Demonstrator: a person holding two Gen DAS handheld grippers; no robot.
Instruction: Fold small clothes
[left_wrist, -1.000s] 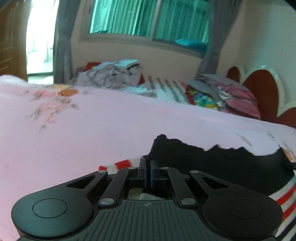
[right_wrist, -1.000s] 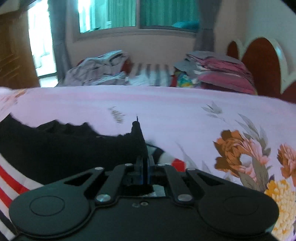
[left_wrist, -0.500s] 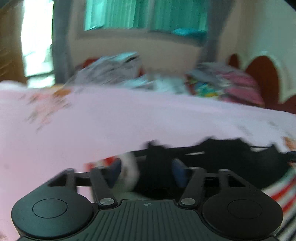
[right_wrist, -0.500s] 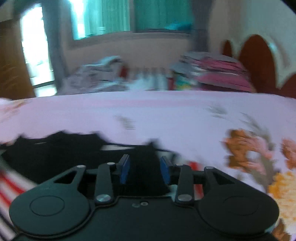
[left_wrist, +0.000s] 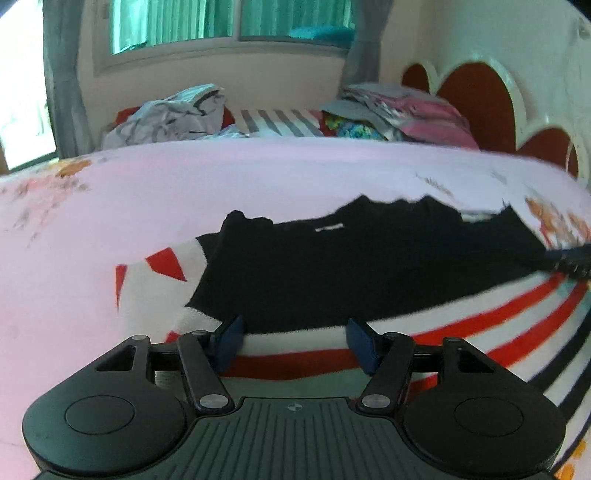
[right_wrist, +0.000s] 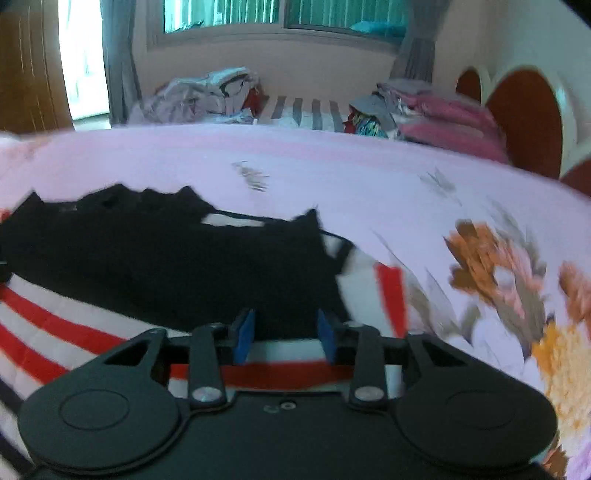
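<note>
While your left tongs (left_wrist: 295, 341) stood spread with nothing between the blue pads (left_wrist: 229, 338), your right tongs (right_wrist: 284, 334) were narrower and closing, also on nothing; no cloth was pinched by either. Just beyond both sets of tips lay the garment (left_wrist: 332, 280), spread flat on the bed (left_wrist: 258, 177): a black upper part with red, white and dark stripes below it, and a white-and-red sleeve (left_wrist: 151, 280) sticking out on the left. In the right wrist view the other sleeve (right_wrist: 376, 291) lay just past the tips, to the right. The striped band ran right under your pads in both views, so the cloth was below and ahead of you, not in your grip. It looked like a soft, light knit, likely to sag and bunch where pinched. You would probably do best to take it at an edge or sleeve end, one layer only.
</note>
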